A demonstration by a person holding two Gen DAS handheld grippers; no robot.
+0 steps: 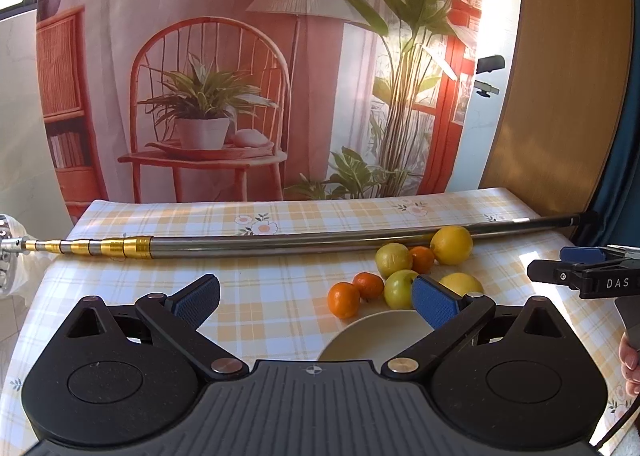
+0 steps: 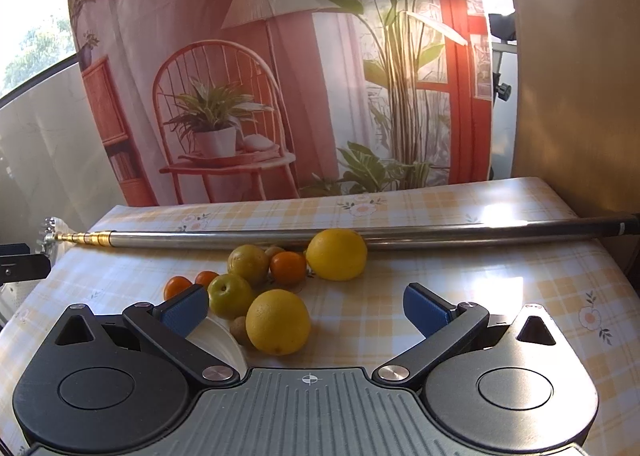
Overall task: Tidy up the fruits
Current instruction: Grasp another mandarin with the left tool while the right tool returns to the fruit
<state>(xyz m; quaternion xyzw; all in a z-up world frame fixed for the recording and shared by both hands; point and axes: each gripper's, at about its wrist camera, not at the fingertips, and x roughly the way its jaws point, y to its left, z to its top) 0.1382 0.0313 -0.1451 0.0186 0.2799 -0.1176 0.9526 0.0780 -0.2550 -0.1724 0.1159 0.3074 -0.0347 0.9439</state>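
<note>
Grippers both gaping wide, gripping nothing: left gripper [image 1: 316,298] hovering over the plate [image 1: 372,336], right gripper [image 2: 306,306] hanging low above the checked tablecloth [image 2: 500,296]. Lying just ahead of the right gripper and slightly toward its left finger, the nearest lemon [image 2: 278,322], touching the plate's edge beside a green fruit [image 2: 230,296]. Remaining fruits clustering beyond, toward the metal pole [image 2: 400,238]. Right gripper probably sitting nearer for the pick.

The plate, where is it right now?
In the left wrist view the plate sits low and right of centre, on the tablecloth, just in front of the tangerines and the green fruit.
</note>
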